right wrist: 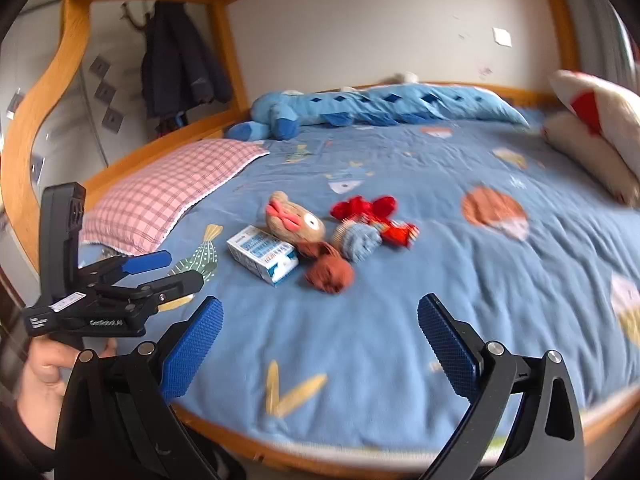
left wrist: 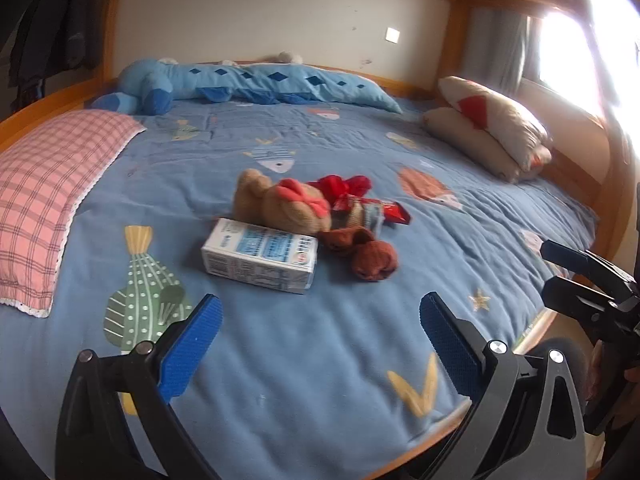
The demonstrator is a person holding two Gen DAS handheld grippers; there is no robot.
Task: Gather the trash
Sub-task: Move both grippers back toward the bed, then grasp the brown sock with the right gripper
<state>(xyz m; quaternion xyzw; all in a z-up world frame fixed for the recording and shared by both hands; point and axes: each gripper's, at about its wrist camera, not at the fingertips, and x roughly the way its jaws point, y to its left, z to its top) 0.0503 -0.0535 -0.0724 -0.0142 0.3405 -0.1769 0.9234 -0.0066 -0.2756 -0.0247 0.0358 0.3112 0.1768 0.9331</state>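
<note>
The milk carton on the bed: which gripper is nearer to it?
Left, slightly. The left gripper hovers open right before the milk carton; the right gripper hovers open farther to the carton's right.

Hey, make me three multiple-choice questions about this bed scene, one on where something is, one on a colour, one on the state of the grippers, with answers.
1. Where does the milk carton lie?
A. on the checked pillow
B. on the blue bedspread, in front of the tan plush toy
C. on the floor

2. What colour is the long plush animal along the wall?
A. blue
B. green
C. yellow

3. How do the left gripper and right gripper stand?
A. both shut on trash
B. one holds the carton
C. both open, holding nothing

Answers: 1 B, the carton rests flat on the bedspread by the toy; 2 A, it is light blue with darker patches; 3 C, each view shows spread blue pads with only bedding between.
</note>
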